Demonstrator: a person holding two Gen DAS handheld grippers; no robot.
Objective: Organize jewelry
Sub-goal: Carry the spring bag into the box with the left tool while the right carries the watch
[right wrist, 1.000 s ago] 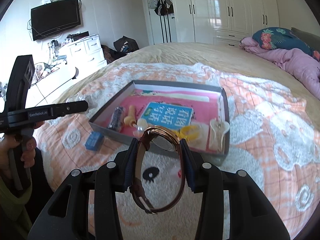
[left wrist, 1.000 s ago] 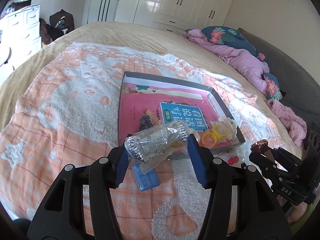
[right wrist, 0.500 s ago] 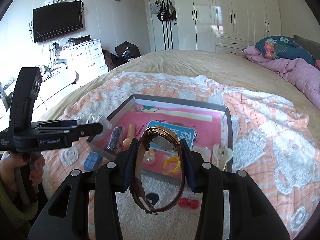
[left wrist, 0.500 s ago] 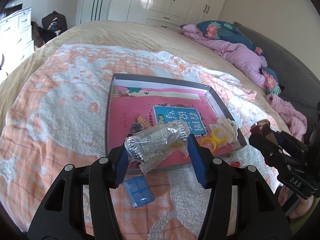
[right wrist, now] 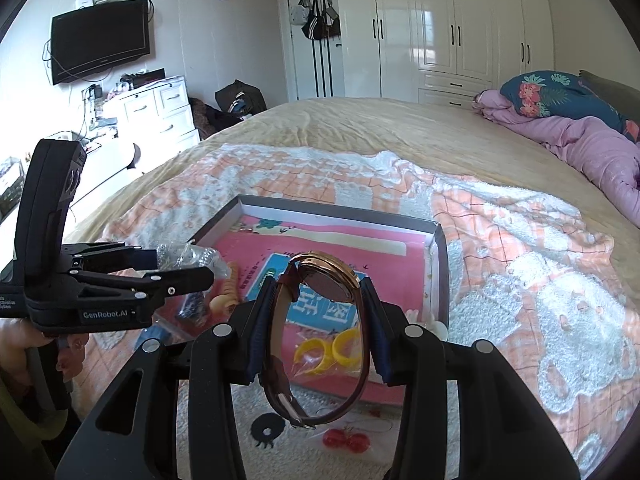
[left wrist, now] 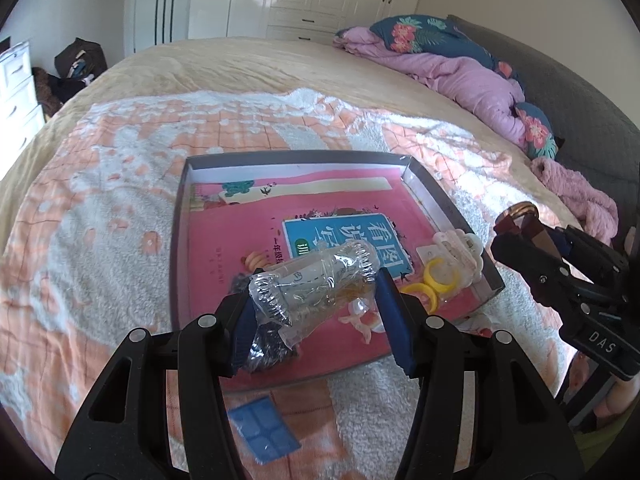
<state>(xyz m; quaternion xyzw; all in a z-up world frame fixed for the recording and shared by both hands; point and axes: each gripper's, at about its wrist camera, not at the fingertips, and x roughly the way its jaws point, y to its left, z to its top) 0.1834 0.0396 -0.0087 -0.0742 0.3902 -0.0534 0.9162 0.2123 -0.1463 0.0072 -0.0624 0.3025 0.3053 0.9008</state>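
Bed: wide and bare beyond the orange-and-white blanket. Grey-walled tray lies on the blanket, far half of its floor unoccupied; yellow rings near the right wall. Left gripper clamped on a crinkled clear packet above the tray's near edge. Right gripper closed on a gold-cased watch, above the near rim.

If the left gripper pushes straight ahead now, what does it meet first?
Probably the pink book lining the grey tray. The left gripper, shut on a clear plastic packet, points down there; depth is uncertain.
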